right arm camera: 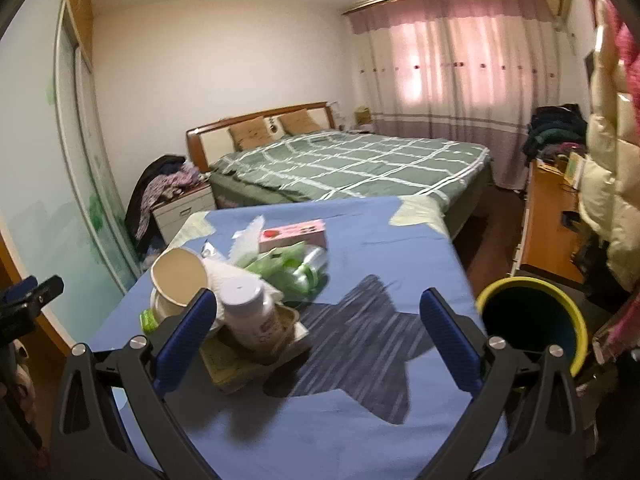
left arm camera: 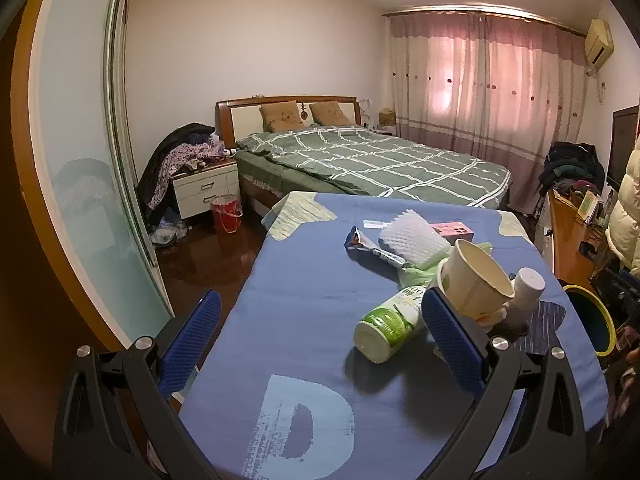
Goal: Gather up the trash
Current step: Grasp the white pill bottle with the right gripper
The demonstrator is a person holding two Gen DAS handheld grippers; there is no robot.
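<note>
Hovering over a counter draped in a blue cloth, the left hand-held gripper has its 2 blue-padded fingers spread wide and nothing between them. The right hand-held gripper is likewise wide open and empty above the cloth's dark star print.

Trash lies in a loose pile toward the counter's right side as the left camera sees it. A green-and-white bottle lies on its side, nearest the left hand-held gripper, just in front of its right finger. Behind that finger a paper cup is tipped over with its mouth facing up and left. A white bottle with a pale cap sits just beside the cup. Farther back are a white foam net sleeve, a dark snack wrapper, green plastic wrapping and a pink box.

In the right wrist view the white bottle stands on a flat tan carton, just beside that gripper's left finger.

A bin with a yellow rim stands off the counter's right edge. Beyond the counter are a bed with a green checked cover and pink curtains.
</note>
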